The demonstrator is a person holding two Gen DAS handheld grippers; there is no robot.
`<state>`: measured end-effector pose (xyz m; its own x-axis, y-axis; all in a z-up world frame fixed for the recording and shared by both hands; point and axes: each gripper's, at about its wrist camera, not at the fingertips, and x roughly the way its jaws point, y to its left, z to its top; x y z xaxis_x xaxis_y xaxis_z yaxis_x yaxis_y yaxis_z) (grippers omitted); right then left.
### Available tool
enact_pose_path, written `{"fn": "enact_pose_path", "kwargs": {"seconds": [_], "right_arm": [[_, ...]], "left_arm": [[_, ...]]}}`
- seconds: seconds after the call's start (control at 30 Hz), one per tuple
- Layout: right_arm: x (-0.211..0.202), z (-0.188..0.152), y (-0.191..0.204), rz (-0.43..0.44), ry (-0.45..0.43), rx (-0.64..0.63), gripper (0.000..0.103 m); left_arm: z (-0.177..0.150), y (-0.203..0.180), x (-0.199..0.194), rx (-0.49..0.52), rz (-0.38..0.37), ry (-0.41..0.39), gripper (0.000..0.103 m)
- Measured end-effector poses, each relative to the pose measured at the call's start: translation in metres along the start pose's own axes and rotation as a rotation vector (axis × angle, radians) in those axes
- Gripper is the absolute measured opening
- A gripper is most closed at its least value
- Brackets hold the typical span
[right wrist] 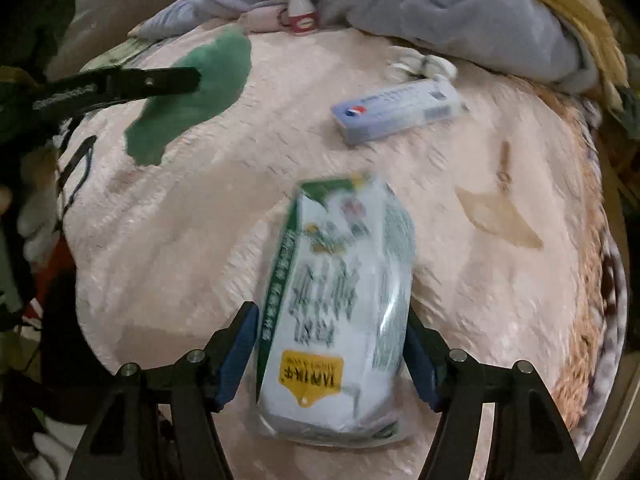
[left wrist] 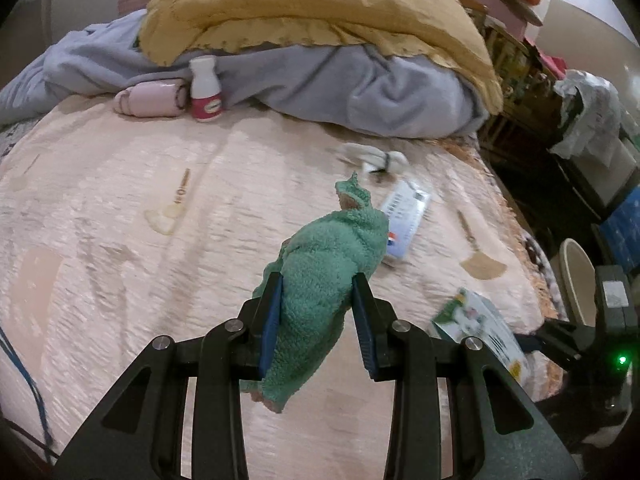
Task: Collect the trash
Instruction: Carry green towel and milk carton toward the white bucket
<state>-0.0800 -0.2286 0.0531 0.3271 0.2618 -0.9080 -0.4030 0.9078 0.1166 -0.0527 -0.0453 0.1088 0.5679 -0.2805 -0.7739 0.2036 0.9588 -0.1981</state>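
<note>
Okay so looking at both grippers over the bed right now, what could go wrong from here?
1. The right gripper straddles the slick tissue pack; whether the pads press is unclear, so it might slip when lifted.
2. The left gripper pinches only the middle of the green cloth; its loose ends may drag or snag.
3. The small box nearby could get knocked.

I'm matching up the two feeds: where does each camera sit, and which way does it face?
Left wrist: on the left gripper, looking down its fingers, which pinch a fuzzy green cloth above the pink bedspread.
Right wrist: on the right gripper, looking down at a white-green plastic packet between its fingers.
Shared: cloth, packet, white-blue box.
</note>
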Motion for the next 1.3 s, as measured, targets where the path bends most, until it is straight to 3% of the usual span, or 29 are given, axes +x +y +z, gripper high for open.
{"fn": "enact_pose_path", "kwargs": {"seconds": [0.1,0.37,0.67,0.97,1.3], "right_arm": [[-0.004,0.002,-0.001,-0.071,-0.101,0.042,0.07],[-0.015,-0.009,-0.007,-0.07,-0.162,0.047,0.069],[-0.086,-0.04,-0.042,-0.036,-0.303,0.149,0.069],[-0.129,-0.069,-0.075,-0.113,-0.371,0.22,0.069],[-0.162,-0.111,-0.137,-0.197,-0.407,0.35,0.069]], "left_arm": [[-0.006,-0.018,-0.005,0.015,-0.006,-0.003,0.032],[-0.023,-0.046,-0.017,0.025,0.005,-0.018,0.032],[-0.026,-0.09,-0.021,0.066,-0.014,-0.037,0.032],[-0.028,-0.149,-0.012,0.125,-0.08,-0.026,0.031],[-0.025,-0.226,0.001,0.211,-0.163,-0.018,0.032]]}}
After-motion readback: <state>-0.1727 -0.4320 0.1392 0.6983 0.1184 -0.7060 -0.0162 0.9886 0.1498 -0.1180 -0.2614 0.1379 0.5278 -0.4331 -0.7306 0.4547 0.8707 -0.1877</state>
